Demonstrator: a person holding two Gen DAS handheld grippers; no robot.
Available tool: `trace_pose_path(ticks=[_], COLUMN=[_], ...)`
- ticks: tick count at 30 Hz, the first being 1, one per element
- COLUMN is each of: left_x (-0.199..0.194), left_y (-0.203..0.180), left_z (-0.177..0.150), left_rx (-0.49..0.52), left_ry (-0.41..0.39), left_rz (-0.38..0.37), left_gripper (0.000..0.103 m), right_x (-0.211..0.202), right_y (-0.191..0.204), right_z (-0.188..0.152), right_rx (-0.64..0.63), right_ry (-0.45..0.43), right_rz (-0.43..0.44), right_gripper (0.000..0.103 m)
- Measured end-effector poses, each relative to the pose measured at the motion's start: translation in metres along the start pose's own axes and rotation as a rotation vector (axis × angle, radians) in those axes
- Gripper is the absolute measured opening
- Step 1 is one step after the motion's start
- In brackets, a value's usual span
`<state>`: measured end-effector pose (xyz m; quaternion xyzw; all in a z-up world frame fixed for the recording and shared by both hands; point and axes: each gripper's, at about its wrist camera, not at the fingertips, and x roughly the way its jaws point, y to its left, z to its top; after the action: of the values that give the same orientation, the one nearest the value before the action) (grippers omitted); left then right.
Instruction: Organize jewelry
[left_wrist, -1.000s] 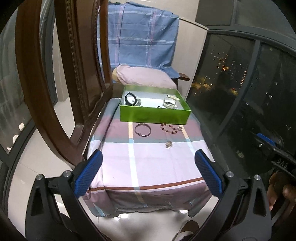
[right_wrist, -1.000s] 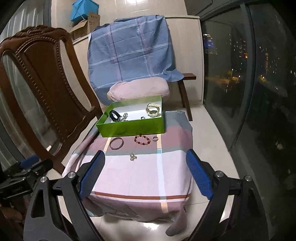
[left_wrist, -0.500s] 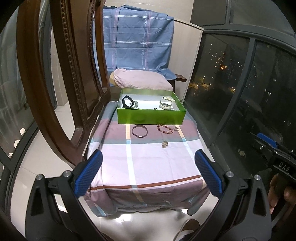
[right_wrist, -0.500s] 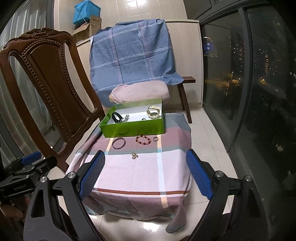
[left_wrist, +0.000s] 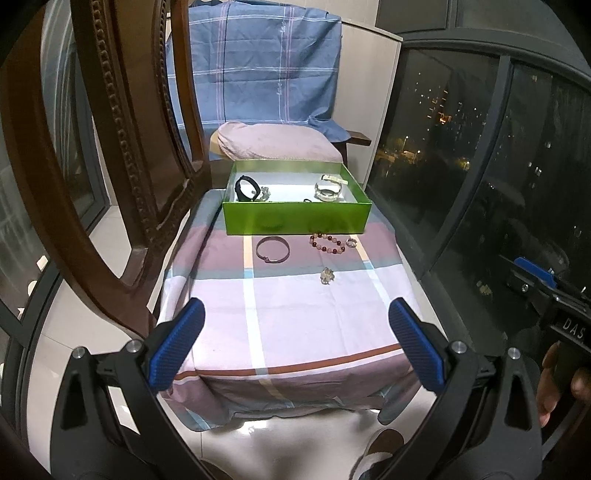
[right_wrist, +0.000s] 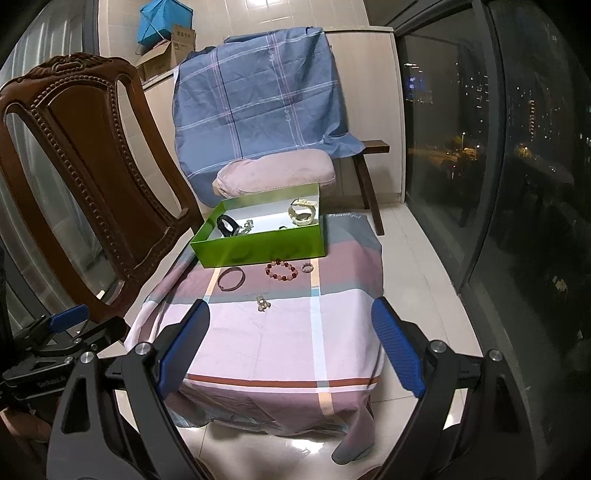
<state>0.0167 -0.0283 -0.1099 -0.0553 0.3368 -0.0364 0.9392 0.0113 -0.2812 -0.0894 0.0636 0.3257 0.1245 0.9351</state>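
Four pieces lie outside the box (left_wrist: 295, 218); both tongs (left_wrist: 295, 347) (right_wrist: 291, 349) gape empty, so I approach the charm (left_wrist: 327, 275) low, straddling it squarely.

A cloth-covered table (left_wrist: 288, 325) carries a green box (left_wrist: 295, 221), bangle (left_wrist: 272, 249), bead bracelet (left_wrist: 328, 243), ring (left_wrist: 351, 242) and charm (left_wrist: 327, 275).

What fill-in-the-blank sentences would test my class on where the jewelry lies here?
1. The box holding jewelry is coloured ____.
2. The beaded bracelet lies between the bangle and the ____.
3. Both grippers, left and right, hold ____.

Answers: green; ring; nothing
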Motion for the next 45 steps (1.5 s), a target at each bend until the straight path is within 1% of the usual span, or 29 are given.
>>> trace_pose_path(ticks=[5, 8, 11, 15, 18, 19, 20, 22, 23, 25, 26, 27, 29, 30, 31, 32, 33, 35, 38, 40, 42, 43, 45], left_x=[0.015, 0.031, 0.055, 0.099, 0.135, 0.146, 0.163, 0.180, 0.189, 0.204, 0.209, 0.215, 0.229, 0.235, 0.241, 0.244, 0.241, 0.231, 0.199, 0.170, 0.145, 0.132, 0.119], left_y=[-0.002, -0.008, -0.016, -0.027, -0.037, -0.041, -0.047, -0.052, -0.056, -0.060, -0.061, -0.061, -0.060, -0.058, -0.057, -0.053, -0.051, -0.044, -0.029, -0.014, 0.002, 0.010, 0.024], left_z=[-0.001, -0.001, 0.000, 0.003, 0.007, 0.008, 0.009, 0.009, 0.010, 0.012, 0.013, 0.013, 0.012, 0.011, 0.010, 0.009, 0.009, 0.010, 0.016, 0.024, 0.030, 0.033, 0.042], left_rx=[0.005, 0.022, 0.037, 0.035, 0.043, 0.049, 0.055, 0.055, 0.060, 0.057, 0.056, 0.053, 0.049, 0.040, 0.034, 0.026, 0.029, 0.023, 0.022, 0.015, 0.009, 0.007, 0.004], left_ry=[0.031, 0.056, 0.080, 0.126, 0.176, 0.191, 0.224, 0.248, 0.255, 0.270, 0.277, 0.285, 0.307, 0.320, 0.331, 0.329, 0.315, 0.304, 0.246, 0.191, 0.141, 0.114, 0.074], left_rz=[-0.005, -0.008, -0.005, -0.038, -0.048, -0.055, -0.064, -0.070, -0.057, -0.053, -0.051, -0.047, -0.036, -0.034, -0.037, -0.046, -0.054, -0.079, -0.094, -0.099, -0.095, -0.081, -0.057], left_gripper=[0.099, 0.099, 0.099, 0.098, 0.084, 0.073, 0.065, 0.060, 0.057, 0.054, 0.049, 0.047, 0.033, 0.029, 0.016, 0.015, 0.014, 0.014, 0.014, 0.014, 0.014, 0.014, 0.014], right_x=[0.010, 0.016, 0.024, 0.034, 0.042, 0.044, 0.046, 0.051, 0.053, 0.058, 0.060, 0.063, 0.068, 0.071, 0.072, 0.075, 0.078, 0.086, 0.101, 0.118, 0.134, 0.147, 0.167], right_y=[-0.004, -0.011, -0.017, -0.023, -0.028, -0.031, -0.033, -0.038, -0.040, -0.044, -0.047, -0.048, -0.049, -0.049, -0.049, -0.048, -0.047, -0.044, -0.041, -0.037, -0.033, -0.030, -0.025], right_z=[-0.002, -0.004, -0.006, -0.007, -0.009, -0.010, -0.010, -0.011, -0.011, -0.012, -0.012, -0.012, -0.012, -0.012, -0.012, -0.012, -0.011, -0.008, -0.003, 0.003, 0.008, 0.011, 0.016], right_rx=[0.009, 0.024, 0.037, 0.042, 0.045, 0.047, 0.048, 0.055, 0.057, 0.062, 0.065, 0.066, 0.062, 0.059, 0.057, 0.052, 0.046, 0.029, 0.006, -0.017, -0.029, -0.031, -0.055], right_ry=[0.014, 0.023, 0.037, 0.053, 0.070, 0.076, 0.081, 0.091, 0.095, 0.104, 0.108, 0.112, 0.122, 0.126, 0.129, 0.132, 0.134, 0.139, 0.146, 0.152, 0.166, 0.177, 0.197], right_rz=[-0.005, -0.010, -0.011, -0.010, -0.011, -0.012, -0.013, -0.018, -0.019, -0.023, -0.024, -0.023, -0.023, -0.023, -0.022, -0.021, -0.022, -0.029, -0.043, -0.056, -0.062, -0.060, -0.069], right_gripper=[0.087, 0.087, 0.087, 0.087, 0.087, 0.087, 0.087, 0.087, 0.087, 0.087, 0.087, 0.087, 0.087, 0.087, 0.087, 0.087, 0.087, 0.087, 0.087, 0.087, 0.086, 0.085, 0.079])
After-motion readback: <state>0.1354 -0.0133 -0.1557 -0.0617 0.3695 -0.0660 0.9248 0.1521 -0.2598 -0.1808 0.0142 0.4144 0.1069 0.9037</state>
